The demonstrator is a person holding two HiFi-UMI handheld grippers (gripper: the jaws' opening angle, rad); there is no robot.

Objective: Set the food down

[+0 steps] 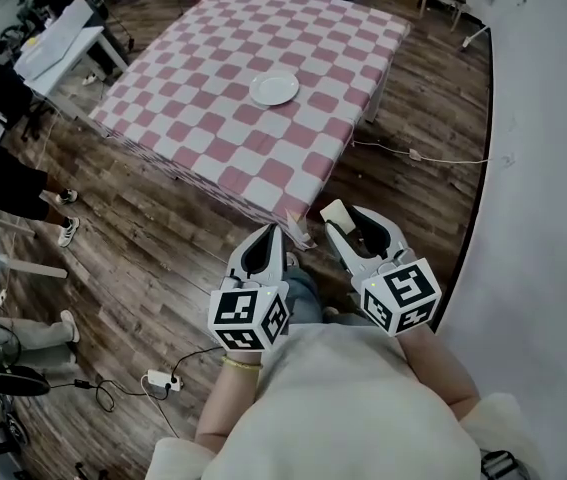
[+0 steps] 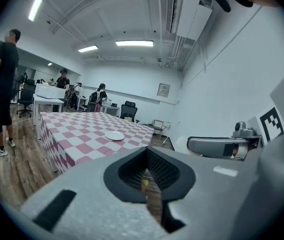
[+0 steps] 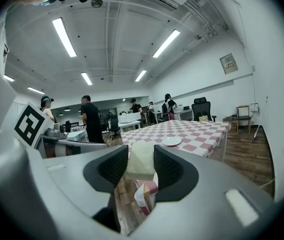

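right gripper [image 3: 140,170] clamped the pale food [image 3: 140,159] above the floor [image 1: 153,238], short of the checked table [image 1: 199,118] and its white plate [image 1: 274,88]; left gripper [image 1: 266,240] was closed, empty, beside it. a bystander [image 2: 4,84] stood beyond.

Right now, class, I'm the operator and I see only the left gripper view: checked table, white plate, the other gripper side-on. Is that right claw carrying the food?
Observer: Yes. The right gripper view shows the right claw shut on a pale block of food.
Operator: Could I set it down from here?
Observer: Probably not. In the head view the right claw and the left claw are both over the wood floor, short of the near corner of the checked table.
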